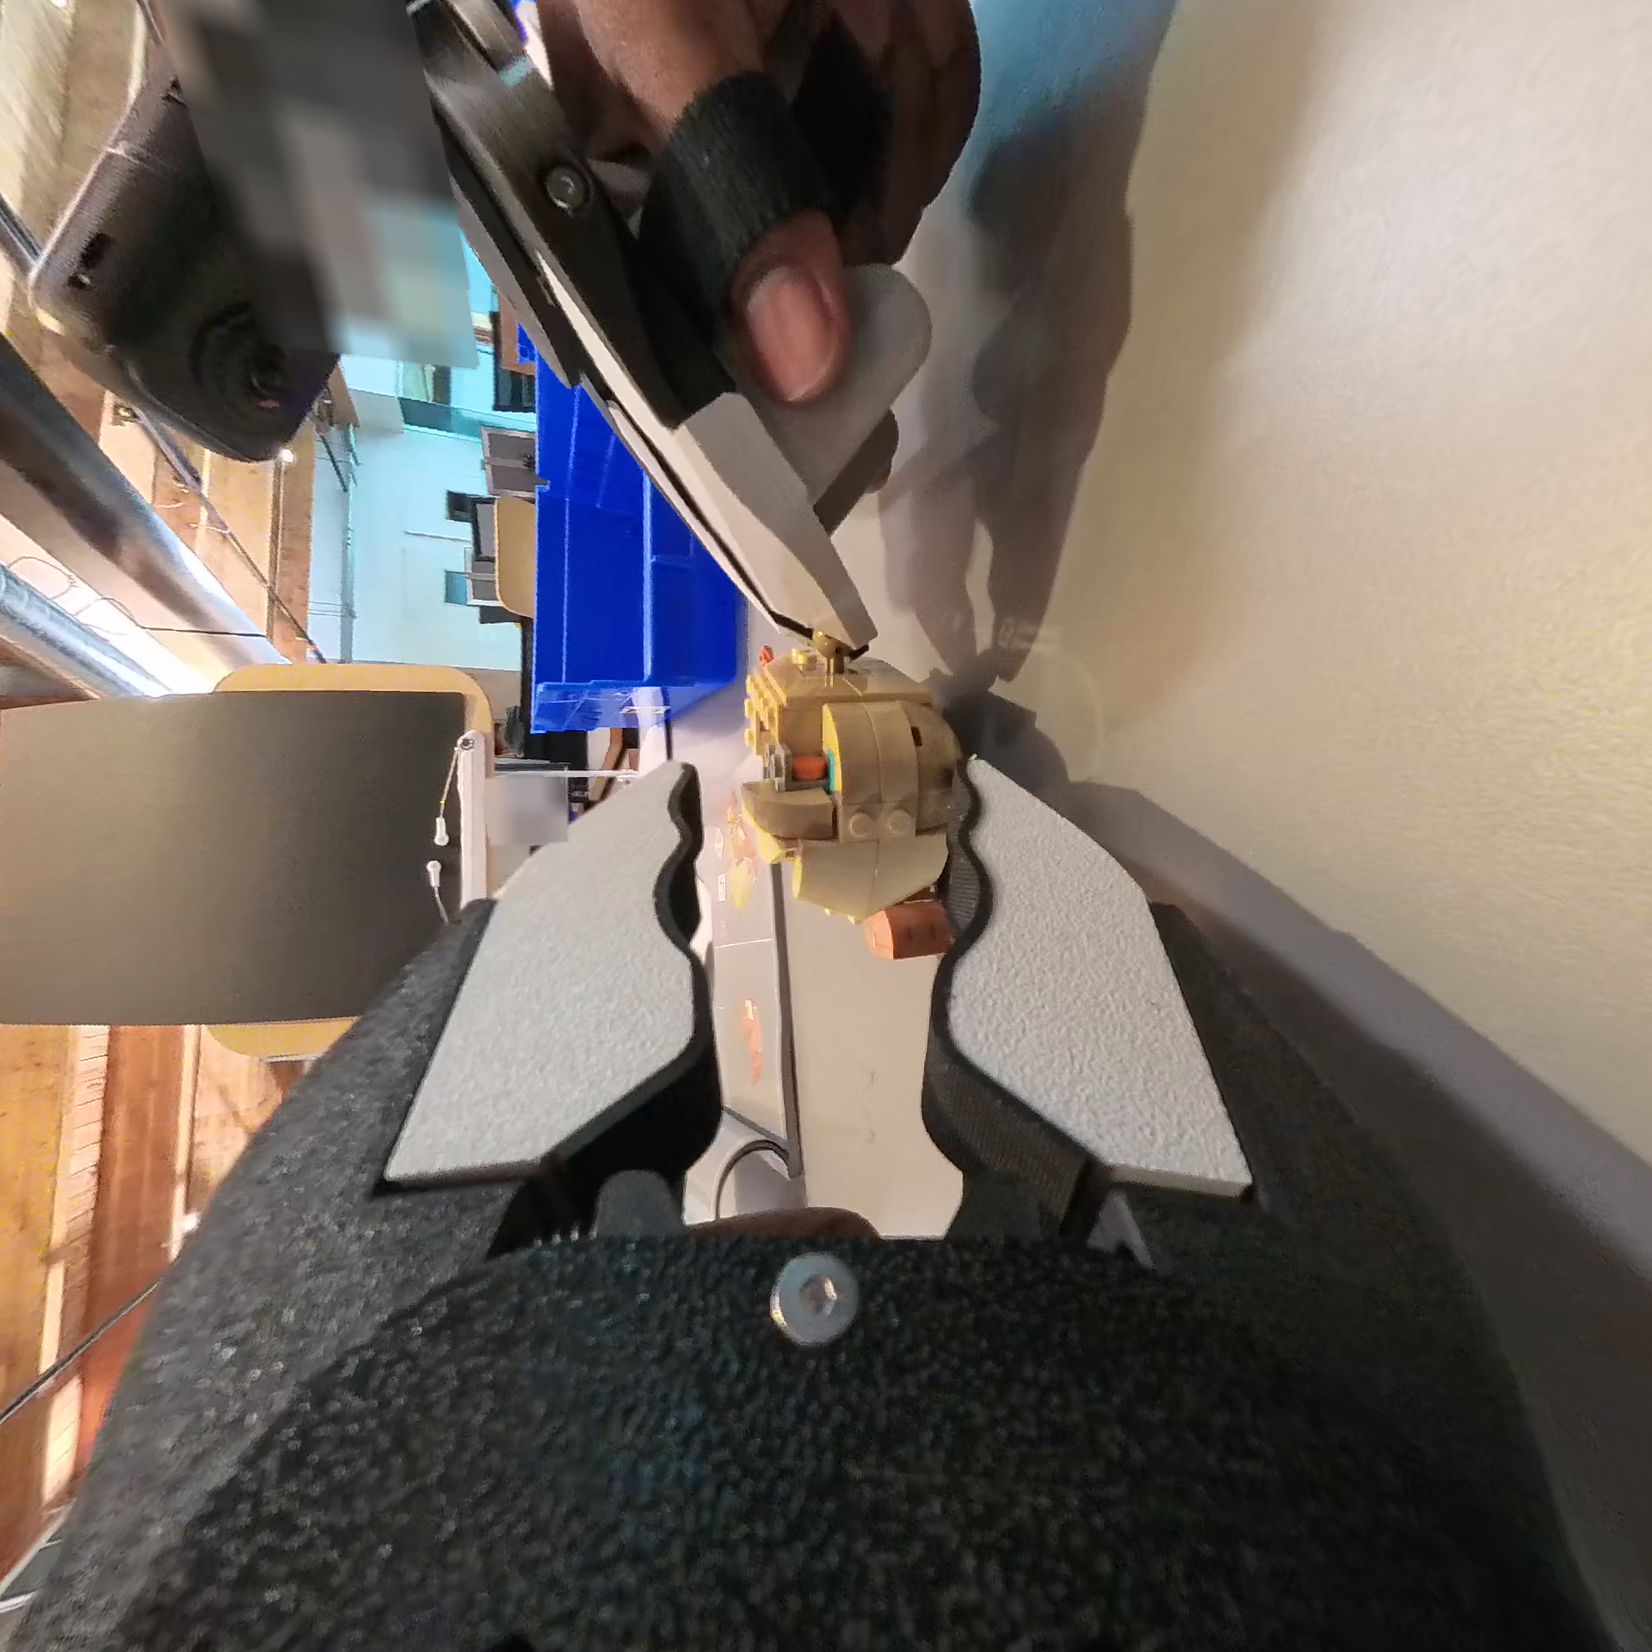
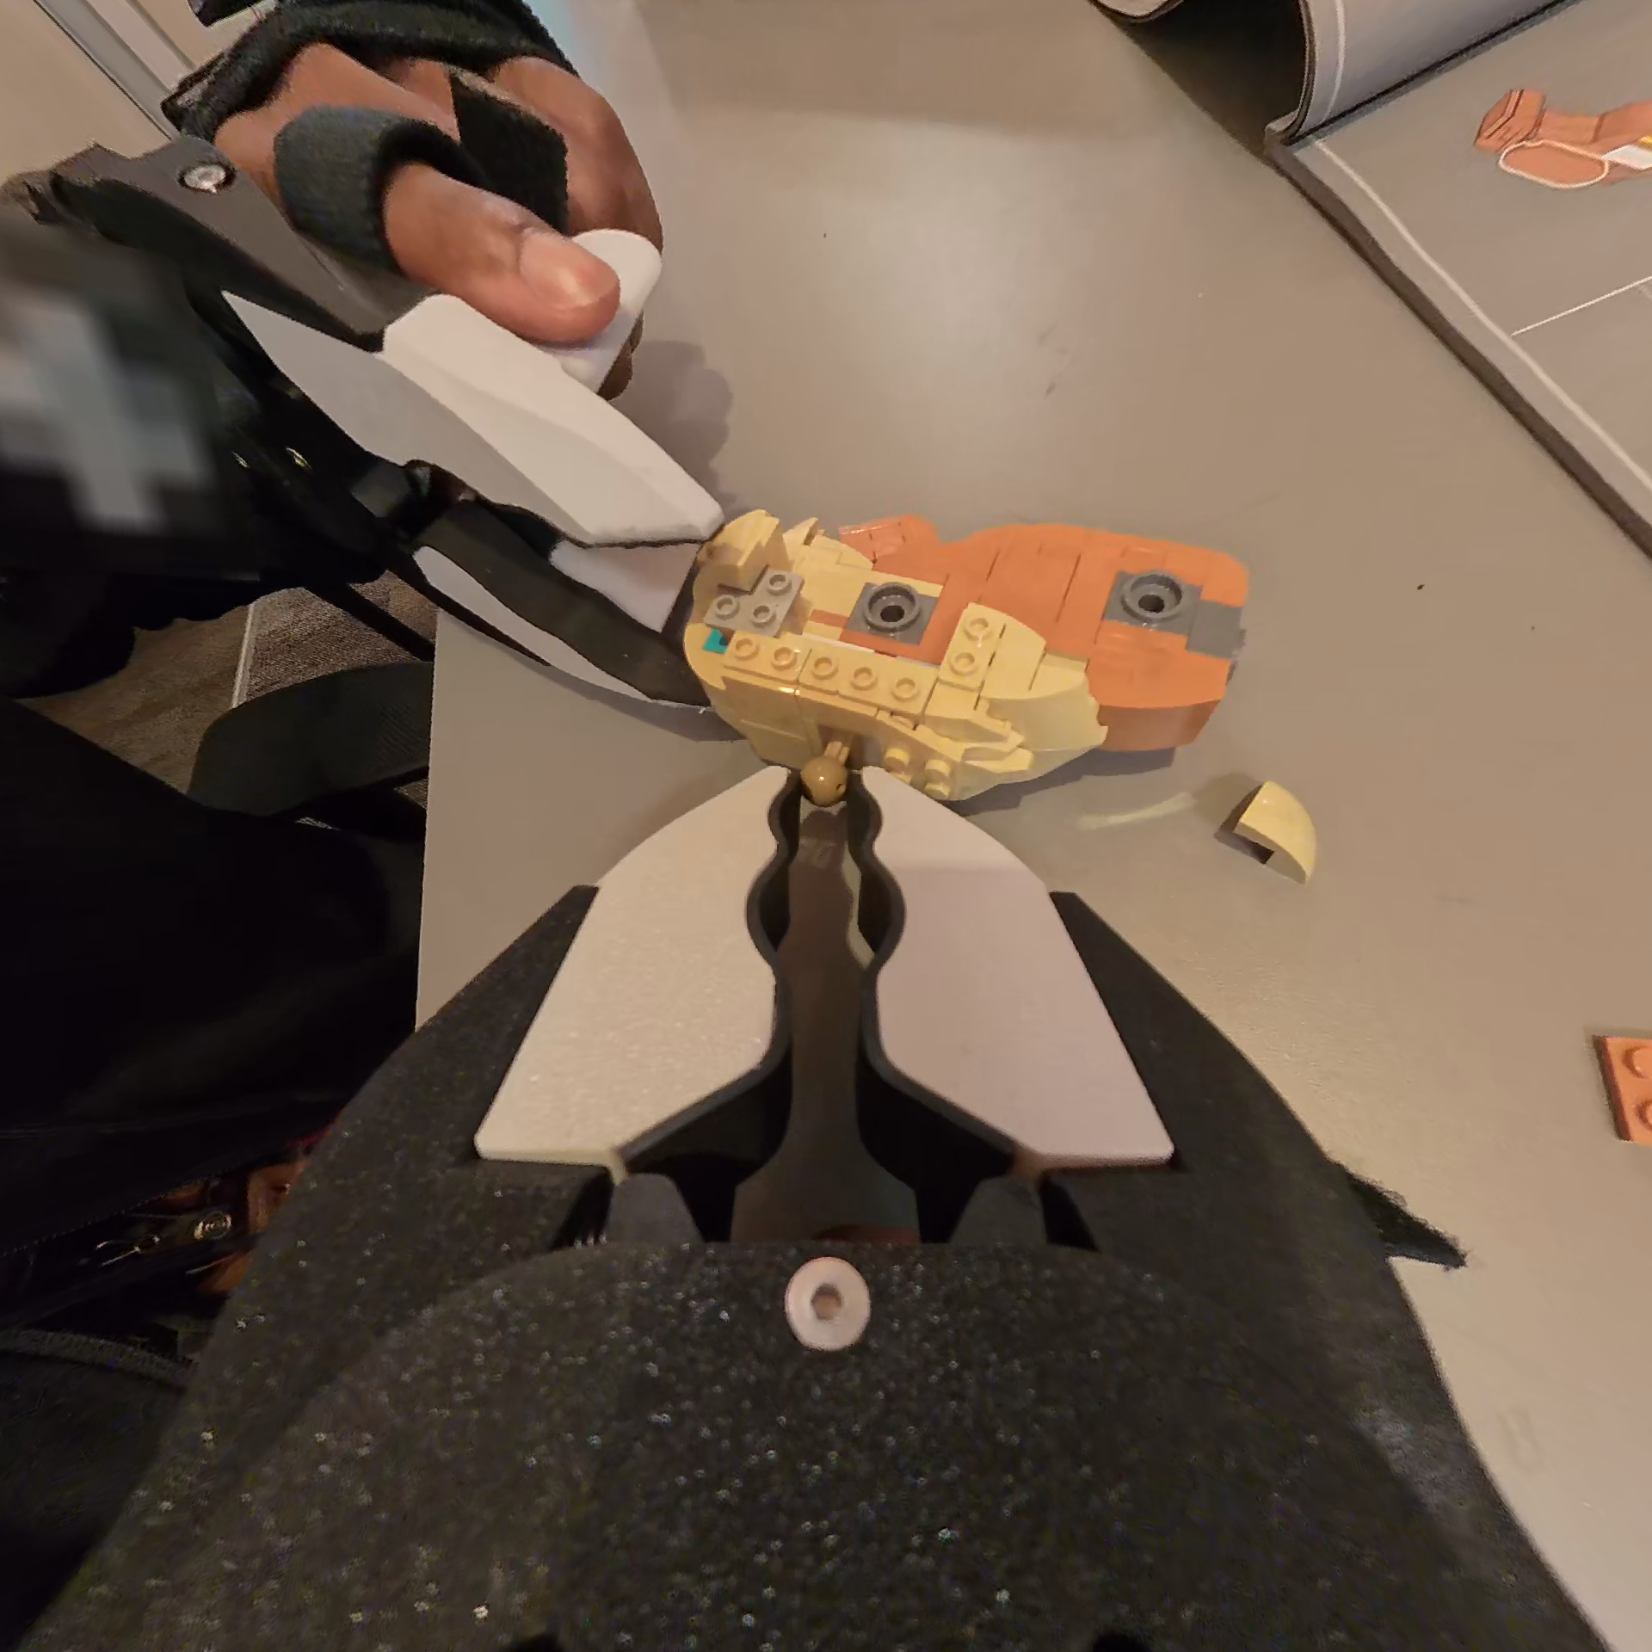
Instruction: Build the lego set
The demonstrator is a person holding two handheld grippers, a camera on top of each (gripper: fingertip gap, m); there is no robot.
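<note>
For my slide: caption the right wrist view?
Right gripper pinches a ball-joint piece against the tan-and-orange model.

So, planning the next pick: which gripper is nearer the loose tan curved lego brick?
Right gripper: it's just left of the loose tan curved lego brick. Left gripper is farther left.

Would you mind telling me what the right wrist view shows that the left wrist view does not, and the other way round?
Only the right wrist view shows the loose tan curved brick and the orange plate on the table, plus the model's orange rear half. Only the left wrist view shows the blue bin and the wall. Both show the model, the right hand-held gripper pinching its small tan ball joint, and the left hand-held gripper around its tan end.
</note>
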